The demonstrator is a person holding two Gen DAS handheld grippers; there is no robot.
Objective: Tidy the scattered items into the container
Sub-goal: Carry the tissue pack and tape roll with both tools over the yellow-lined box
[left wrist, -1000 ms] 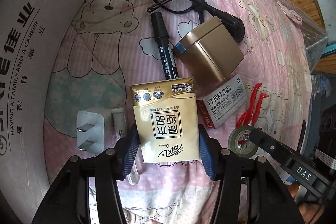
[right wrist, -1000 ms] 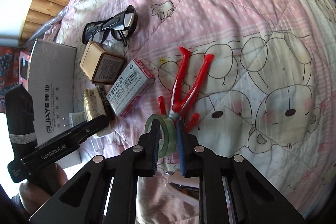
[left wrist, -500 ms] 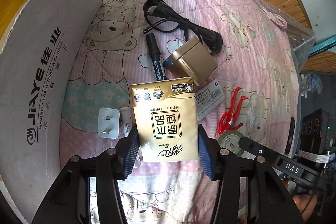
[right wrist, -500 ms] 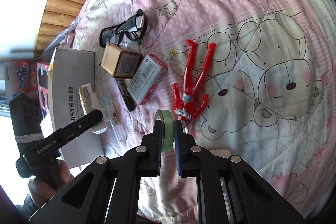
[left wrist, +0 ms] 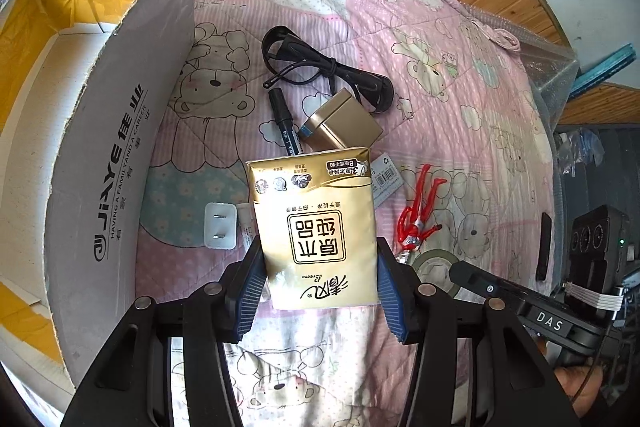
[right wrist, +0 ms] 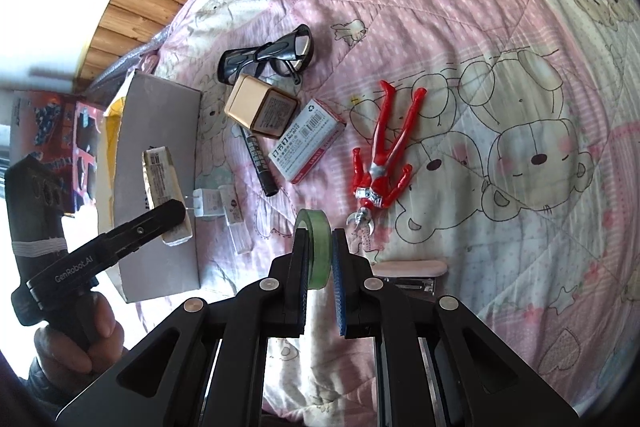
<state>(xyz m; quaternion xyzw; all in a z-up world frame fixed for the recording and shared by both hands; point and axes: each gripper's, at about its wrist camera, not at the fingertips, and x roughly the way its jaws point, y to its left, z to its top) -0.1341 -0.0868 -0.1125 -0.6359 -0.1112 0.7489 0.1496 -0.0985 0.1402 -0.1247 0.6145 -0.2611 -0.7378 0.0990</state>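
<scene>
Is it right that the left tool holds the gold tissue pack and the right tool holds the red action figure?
Not quite. The left tool does hold the gold tissue pack, but the right tool is shut on the green tape roll. The right wrist view shows the red action figure lying on the quilt.

Gold tissue pack [left wrist: 316, 227] and green tape roll [right wrist: 316, 247] held above quilt beside open box [left wrist: 100, 155].

On the cardboard box [left wrist: 116, 163] we read "JiAYE" above "HAVING A FAMILYAND A CAREER". The gold tissue pack [left wrist: 316, 227] carries "原木纯品" (upside down to us) and "Breeze". The staple box [right wrist: 308, 141] reads "订书钉". The right gripper [left wrist: 456, 269] body bears "DAS", and the left gripper [right wrist: 176, 215] body "GenRobot.AI".
</scene>
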